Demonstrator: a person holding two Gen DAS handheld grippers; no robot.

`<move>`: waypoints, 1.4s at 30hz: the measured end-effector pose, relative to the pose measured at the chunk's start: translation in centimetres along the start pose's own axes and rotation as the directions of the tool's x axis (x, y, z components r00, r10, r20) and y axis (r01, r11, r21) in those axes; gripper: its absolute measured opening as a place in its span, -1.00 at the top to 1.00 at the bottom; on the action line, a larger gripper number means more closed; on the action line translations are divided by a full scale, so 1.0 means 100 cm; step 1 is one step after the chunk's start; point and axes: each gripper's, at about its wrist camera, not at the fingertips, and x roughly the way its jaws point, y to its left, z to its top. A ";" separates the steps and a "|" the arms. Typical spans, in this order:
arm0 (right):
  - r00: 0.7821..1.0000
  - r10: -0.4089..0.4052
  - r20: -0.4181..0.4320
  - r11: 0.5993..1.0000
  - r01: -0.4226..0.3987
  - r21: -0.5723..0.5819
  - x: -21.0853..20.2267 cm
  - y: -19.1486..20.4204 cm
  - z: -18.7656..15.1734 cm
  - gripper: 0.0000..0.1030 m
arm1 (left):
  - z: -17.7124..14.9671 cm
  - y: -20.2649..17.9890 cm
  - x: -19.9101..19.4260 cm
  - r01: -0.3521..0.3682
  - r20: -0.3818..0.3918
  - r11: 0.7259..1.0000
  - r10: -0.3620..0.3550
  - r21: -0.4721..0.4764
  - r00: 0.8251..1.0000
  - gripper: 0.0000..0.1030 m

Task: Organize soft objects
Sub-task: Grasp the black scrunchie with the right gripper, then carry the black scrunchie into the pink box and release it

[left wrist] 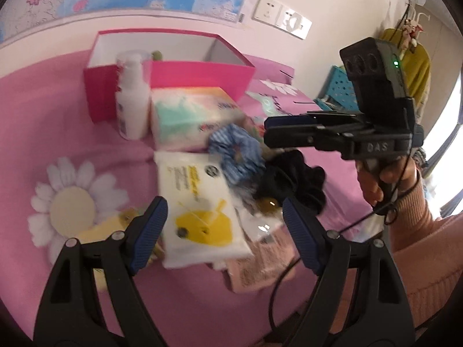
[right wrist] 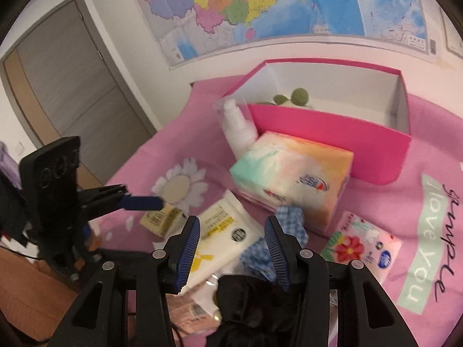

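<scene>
My left gripper (left wrist: 225,228) is open, its blue pads either side of a white wipes pack with a yellow print (left wrist: 199,217), not touching it. The right gripper (right wrist: 233,248) is open too and hovers over the wipes pack (right wrist: 225,231), a blue scrunchie (right wrist: 289,219) and a black scrunchie (right wrist: 249,303); nothing is pressed between its pads. In the left wrist view the right gripper (left wrist: 267,133) hangs above the blue scrunchie (left wrist: 240,156) and black scrunchie (left wrist: 295,185). A pastel tissue pack (right wrist: 292,179) lies before an open pink box (right wrist: 332,133) holding a green plush (right wrist: 298,97).
A white pump bottle (right wrist: 237,127) stands at the box's left corner. A flowered tissue packet (right wrist: 361,245), a small yellow packet (right wrist: 162,219) and a pinkish sachet (left wrist: 257,266) lie on the pink daisy bedspread (left wrist: 72,208). A hand in a pink sleeve (left wrist: 376,179) holds the right gripper.
</scene>
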 end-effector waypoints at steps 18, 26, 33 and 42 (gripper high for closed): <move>0.989 -0.141 -0.049 0.981 0.146 0.126 -0.021 -0.035 -0.071 -0.08 | 0.015 -0.044 0.076 0.105 -0.173 0.989 -0.085 0.108 0.981 -0.07; 0.998 -0.070 -0.004 0.990 0.070 0.125 -0.026 -0.031 -0.074 0.75 | 0.018 -0.039 0.066 0.132 -0.160 0.988 -0.119 0.075 0.980 0.39; 0.994 -0.050 0.095 0.994 0.041 0.102 -0.056 -0.018 -0.057 0.79 | 0.044 -0.047 0.036 0.142 -0.064 0.983 -0.136 0.112 0.989 0.41; 0.973 -0.070 0.221 0.998 0.069 0.014 -0.083 -0.011 0.001 0.79 | 0.106 -0.038 0.022 0.055 0.065 0.991 -0.063 0.120 0.996 0.41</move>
